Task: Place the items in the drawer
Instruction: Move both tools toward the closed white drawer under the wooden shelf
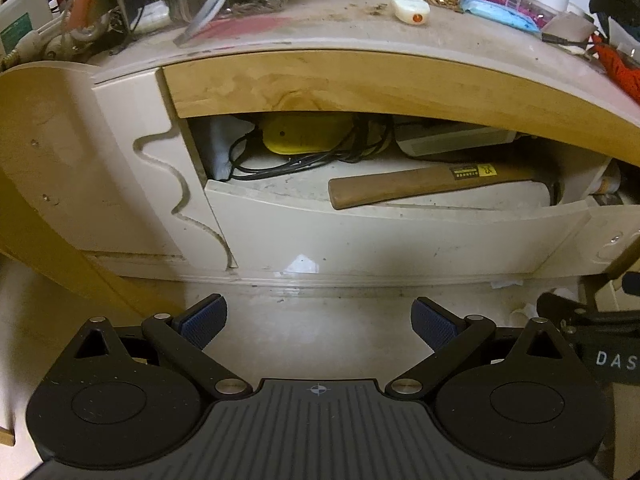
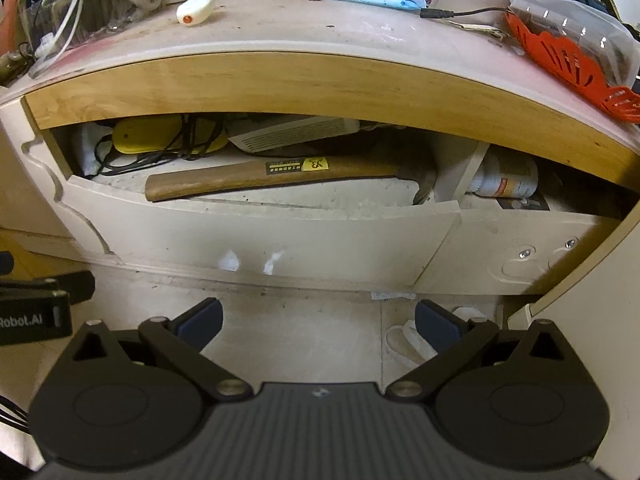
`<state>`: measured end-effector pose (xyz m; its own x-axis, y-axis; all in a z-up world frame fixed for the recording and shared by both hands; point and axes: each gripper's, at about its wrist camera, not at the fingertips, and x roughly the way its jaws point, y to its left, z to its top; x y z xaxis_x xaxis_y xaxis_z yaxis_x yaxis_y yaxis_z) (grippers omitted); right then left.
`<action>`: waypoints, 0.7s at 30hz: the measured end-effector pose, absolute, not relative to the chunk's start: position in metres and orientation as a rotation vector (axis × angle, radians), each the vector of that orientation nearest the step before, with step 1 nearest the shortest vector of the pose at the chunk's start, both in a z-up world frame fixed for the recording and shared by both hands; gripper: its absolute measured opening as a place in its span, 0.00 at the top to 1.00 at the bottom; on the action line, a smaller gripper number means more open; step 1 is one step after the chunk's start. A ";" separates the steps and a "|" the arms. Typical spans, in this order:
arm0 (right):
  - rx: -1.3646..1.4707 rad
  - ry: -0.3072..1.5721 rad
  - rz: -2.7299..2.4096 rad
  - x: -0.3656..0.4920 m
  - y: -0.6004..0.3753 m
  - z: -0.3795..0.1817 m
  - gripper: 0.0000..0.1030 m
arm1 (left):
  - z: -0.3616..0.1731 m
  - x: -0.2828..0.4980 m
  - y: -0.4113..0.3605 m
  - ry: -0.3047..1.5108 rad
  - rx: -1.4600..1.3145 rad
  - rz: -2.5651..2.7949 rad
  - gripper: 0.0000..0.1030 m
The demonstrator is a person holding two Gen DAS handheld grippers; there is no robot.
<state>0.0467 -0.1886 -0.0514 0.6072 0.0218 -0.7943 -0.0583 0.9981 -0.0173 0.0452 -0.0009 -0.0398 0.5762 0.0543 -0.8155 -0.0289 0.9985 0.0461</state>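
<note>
Spread empty fingers (image 1: 319,322) before drawer (image 1: 360,232), hammer (image 1: 432,184) inside.

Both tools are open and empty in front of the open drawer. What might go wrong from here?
1. The drawer is already crowded: a hammer lies across its front, leaving little room for another item.
2. Black cables around the yellow device could snag a tool reaching to the back.
3. The desktop is cluttered; the left tool or right tool may knock the white bottle while picking.
</note>
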 end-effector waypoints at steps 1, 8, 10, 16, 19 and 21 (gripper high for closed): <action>-0.044 0.917 0.045 0.049 -0.189 -0.053 0.00 | -0.041 0.047 -0.001 0.957 0.028 0.049 0.01; -0.053 0.913 0.039 0.063 -0.190 -0.063 0.00 | -0.052 0.060 -0.001 0.971 0.010 0.040 0.01; -0.055 0.911 0.038 0.066 -0.190 -0.065 0.00 | -0.054 0.063 -0.002 0.968 0.010 0.037 0.01; -0.062 0.907 0.033 0.078 -0.191 -0.074 0.00 | -0.061 0.075 -0.006 0.957 0.024 0.037 0.01; -0.064 0.904 0.029 0.087 -0.190 -0.077 0.00 | -0.066 0.082 -0.007 0.952 0.028 0.042 0.01; -0.067 0.902 0.030 0.091 -0.191 -0.080 0.00 | -0.069 0.087 -0.008 0.952 0.030 0.045 0.01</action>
<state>0.0910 -0.1905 -0.0798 0.6199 -0.0023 -0.7846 -0.0537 0.9975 -0.0454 0.0874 -0.0082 -0.0688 0.5792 0.0518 -0.8135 -0.0252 0.9986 0.0456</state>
